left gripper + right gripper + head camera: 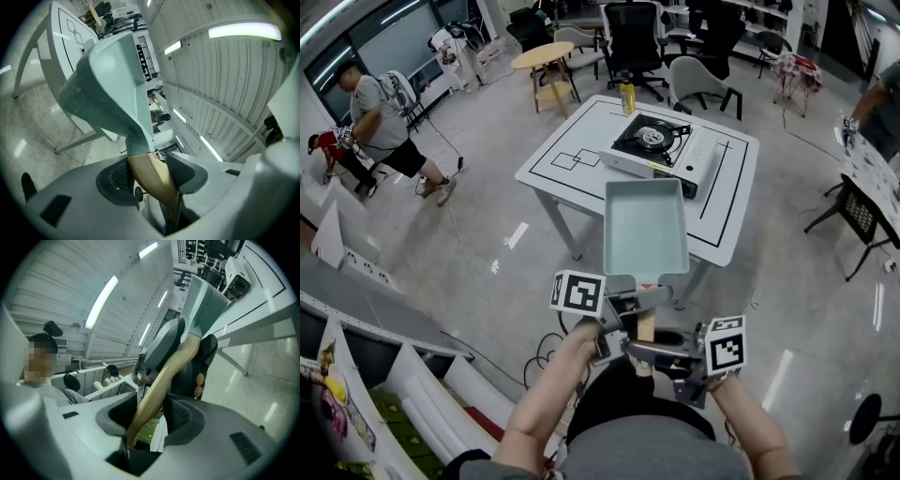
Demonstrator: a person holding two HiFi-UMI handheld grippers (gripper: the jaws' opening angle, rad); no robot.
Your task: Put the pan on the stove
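Currently left tool (623,302) and right tool (654,349) both clamp the pan (645,225) handle (645,325); pan is airborne, long axis pointing up-frame toward the stove (654,142) on the worktop (727,220).

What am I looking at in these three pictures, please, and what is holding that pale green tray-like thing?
There is no robot here. A person holds a two-jaw clamp in each hand, and each clamp carries a cube with square markers. The head view comes from a camera on the person's head, looking down. The other two views come from cameras riding on the clamps, looking along their jaws. The left hand-held gripper and the right hand-held gripper are both shut on the wooden handle of a pale green rectangular pan, which is held in the air. Ahead stands a white table with a portable gas stove and a yellow can on it. The pan is not yet on the stove.
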